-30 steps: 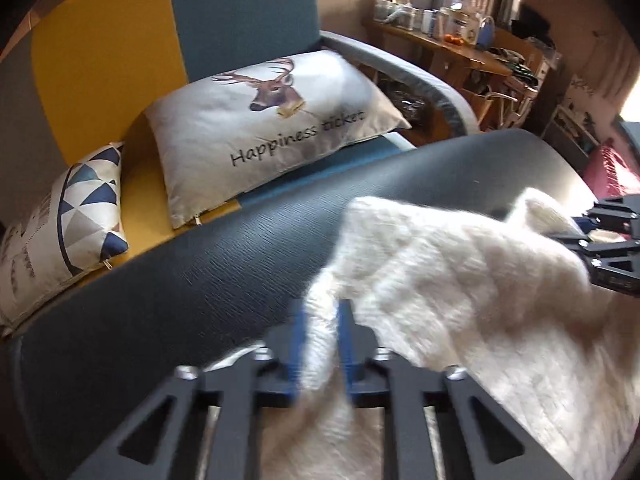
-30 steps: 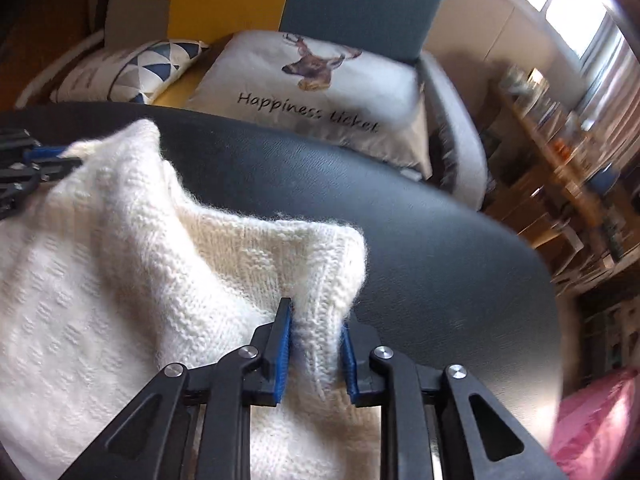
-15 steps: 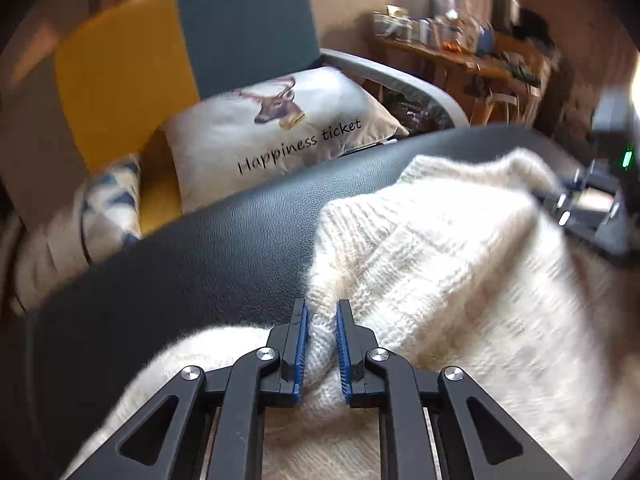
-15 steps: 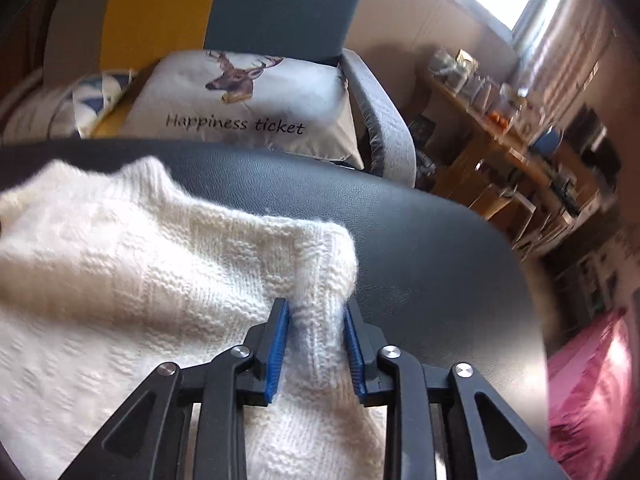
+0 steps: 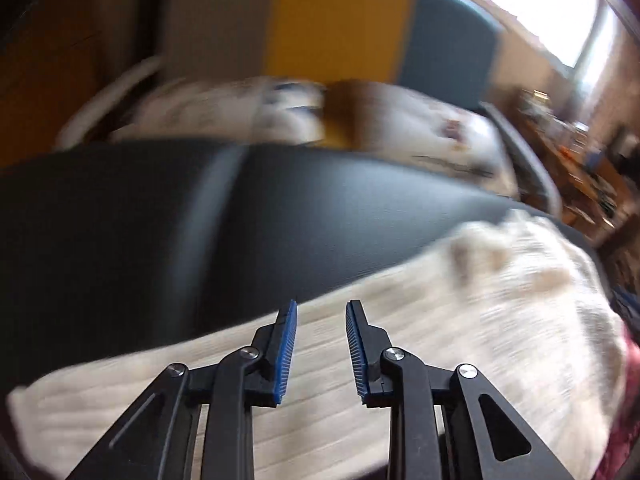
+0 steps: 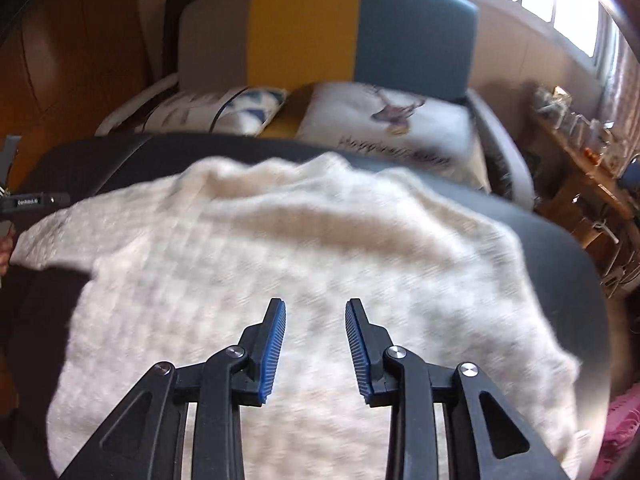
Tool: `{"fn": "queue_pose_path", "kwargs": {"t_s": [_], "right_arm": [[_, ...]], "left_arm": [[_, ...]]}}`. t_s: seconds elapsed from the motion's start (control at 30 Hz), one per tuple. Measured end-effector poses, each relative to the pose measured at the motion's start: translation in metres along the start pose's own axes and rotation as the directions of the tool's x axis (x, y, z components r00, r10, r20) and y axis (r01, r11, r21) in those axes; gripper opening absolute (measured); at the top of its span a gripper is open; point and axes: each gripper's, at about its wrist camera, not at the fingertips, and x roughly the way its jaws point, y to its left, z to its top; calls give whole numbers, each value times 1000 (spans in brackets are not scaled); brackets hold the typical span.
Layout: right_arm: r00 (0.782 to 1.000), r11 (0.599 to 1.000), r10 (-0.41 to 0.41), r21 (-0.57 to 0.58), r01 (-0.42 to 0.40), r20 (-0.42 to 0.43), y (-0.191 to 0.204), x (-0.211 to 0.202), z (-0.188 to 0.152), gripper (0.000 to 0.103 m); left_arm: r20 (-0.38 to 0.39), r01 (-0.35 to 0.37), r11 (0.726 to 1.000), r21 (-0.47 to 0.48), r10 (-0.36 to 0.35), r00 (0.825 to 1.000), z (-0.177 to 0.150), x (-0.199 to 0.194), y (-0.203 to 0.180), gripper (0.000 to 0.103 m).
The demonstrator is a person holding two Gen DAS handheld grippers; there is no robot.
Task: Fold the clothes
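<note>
Knitwear fills the lower part of both views: a cream-white, fuzzy knitted sweater [image 6: 304, 256] with a raised, bumpy stitch pattern lies spread on a dark, grainy, leather-like surface [image 6: 560, 248] with a rounded edge. In the right wrist view the right gripper [image 6: 315, 350] hangs over the middle of the garment, its black angular fingers tipped with ribbed blue pads [image 6: 274, 350], the jaws spread apart with nothing between them. The sweater reaches ahead of the jaws and to both sides; its far edge is rumpled into soft folds, and a sleeve-like flap runs off to the left of the jaws.

The left wrist view is smeared by blur. The left gripper [image 5: 321, 352] has the same black fingers and blue ribbed pads [image 5: 286, 354], jaws likewise parted and empty. Beneath and to the right of them lies the sweater [image 5: 460, 320], its near part showing long parallel ribs; ahead and left of the jaws the dark surface [image 5: 280, 216] is bare, with a pale seam running across it.

Beyond the surface stands an armchair with a smooth back in grey, mustard-yellow and teal panels [image 6: 320, 36]. On its seat rest a white cushion printed with a deer head and script lettering [image 6: 392, 124] and, to its left, a white cushion with blue triangles [image 6: 224, 112].
</note>
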Motion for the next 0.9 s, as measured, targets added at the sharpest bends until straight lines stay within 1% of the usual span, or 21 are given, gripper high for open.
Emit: {"fn": "queue_pose_path", "kwargs": {"t_s": [0.07,0.13,0.2,0.23,0.3,0.37,0.4,0.5,0.63,0.7,0.8,0.9], "right_arm": [[998,999,38,38,-36,-44,15,14,-1,31],[994,995,60,81,-53,-89,27,31,-2,31],[990,994,59,95,-47,-126,39,45,-5,31],[988,995,48,93,-35,-144,45,51,-6,31],[985,996,28,86,-14,-169,56,60,-7,31],[985,997,-5,77,19,-170,65,64,-5,32],[984,996,-12,83,27,-176,67,65,-4,34],[982,994,-27,100,46,-186,71,69,-3,34],[981,990,-34,130,59,-189,75,72,2,34],[981,987,-36,146,65,-191,79,75,8,34],[981,981,-29,182,65,-194,85,82,17,34],[980,976,-6,212,49,-200,94,89,29,35]], "left_arm": [[-3,-75,997,-30,75,997,-15,-12,41,27],[7,-138,990,-32,139,990,-26,-21,68,27],[8,-209,978,-22,209,978,-36,-25,87,27],[-2,-227,974,-26,227,974,-40,-26,95,27],[-15,-219,974,-57,219,976,-50,-28,110,27],[-9,-211,975,-76,211,977,-60,-31,119,27],[-6,-208,975,-74,208,978,-65,-31,121,27],[21,-217,974,-56,219,976,-73,-31,122,28],[35,-213,974,-76,216,976,-75,-28,128,31],[41,-207,975,-85,211,977,-64,-20,128,32],[45,-203,974,-98,208,977,-56,-16,136,34],[47,-218,970,-103,224,973,-46,-10,144,35]]}}
